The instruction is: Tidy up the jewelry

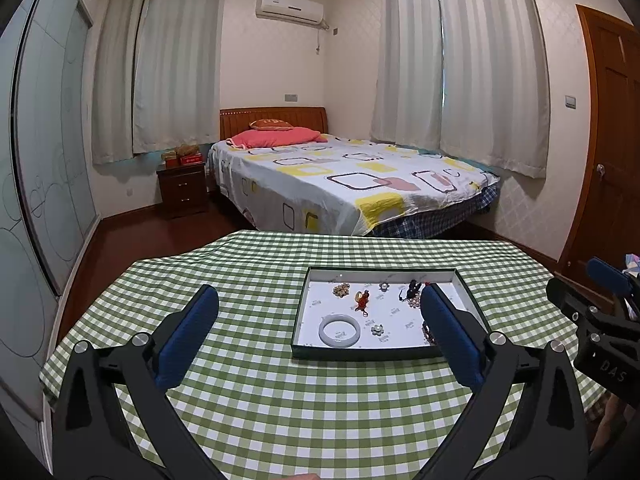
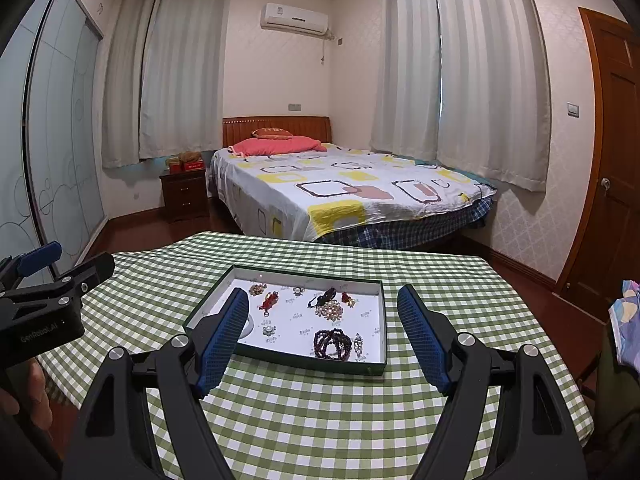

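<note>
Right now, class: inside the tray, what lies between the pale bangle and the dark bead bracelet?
A small pearl flower brooch lies between the bangle and dark bead bracelet in the tray; the left wrist view shows it best.

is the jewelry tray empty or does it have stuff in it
Not empty. The tray holds loose pieces lying apart: a pale bangle, a dark bead bracelet, and a red charm.

A green-and-white checked tablecloth occupies the foreground; all positions below are referenced to the bed beyond it. A red pillow lies at the headboard end of the bed, a dark wooden nightstand stands just left of the bed, and an air conditioner is mounted high on the wall above the headboard. White curtains hang behind and to the right of the bed, a wooden door stands at far right, and a frosted sliding wardrobe stands at far left.
</note>
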Available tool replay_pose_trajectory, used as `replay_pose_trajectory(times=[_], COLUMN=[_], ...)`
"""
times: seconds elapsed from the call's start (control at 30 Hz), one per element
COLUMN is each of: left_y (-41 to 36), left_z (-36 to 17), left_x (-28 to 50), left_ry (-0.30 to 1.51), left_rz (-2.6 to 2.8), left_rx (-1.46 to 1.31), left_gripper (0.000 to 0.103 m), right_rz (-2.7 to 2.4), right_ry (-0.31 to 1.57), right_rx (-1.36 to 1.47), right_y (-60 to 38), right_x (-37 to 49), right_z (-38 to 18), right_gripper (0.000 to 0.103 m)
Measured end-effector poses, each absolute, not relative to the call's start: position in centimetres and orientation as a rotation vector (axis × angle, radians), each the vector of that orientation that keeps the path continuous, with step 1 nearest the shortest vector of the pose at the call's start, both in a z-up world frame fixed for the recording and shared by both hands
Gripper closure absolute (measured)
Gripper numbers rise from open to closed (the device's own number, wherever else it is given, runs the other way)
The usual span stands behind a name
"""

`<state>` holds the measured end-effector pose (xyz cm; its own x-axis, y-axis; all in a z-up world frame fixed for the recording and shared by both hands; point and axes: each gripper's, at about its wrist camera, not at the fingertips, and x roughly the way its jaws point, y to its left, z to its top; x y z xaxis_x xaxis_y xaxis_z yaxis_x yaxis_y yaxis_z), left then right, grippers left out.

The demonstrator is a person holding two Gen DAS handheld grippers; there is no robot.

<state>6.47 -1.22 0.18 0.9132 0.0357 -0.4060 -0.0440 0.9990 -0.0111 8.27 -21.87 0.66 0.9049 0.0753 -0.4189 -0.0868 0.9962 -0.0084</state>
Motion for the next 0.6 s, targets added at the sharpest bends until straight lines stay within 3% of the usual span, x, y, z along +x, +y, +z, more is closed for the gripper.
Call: replay_pose_trajectory(times=[0.6], left_y=[0.1], left_z=[-1.0], left_x=[7.3], left_ry=[0.445], left_rz=[0.055], left_rx=[-0.046], left_gripper=[0.004], right_rz=[0.083], right_ry=[0.441], right_rx=[-0.028], right_y=[-21.9], right_x=[8.3], right_z=[0.4], right_gripper=[0.029])
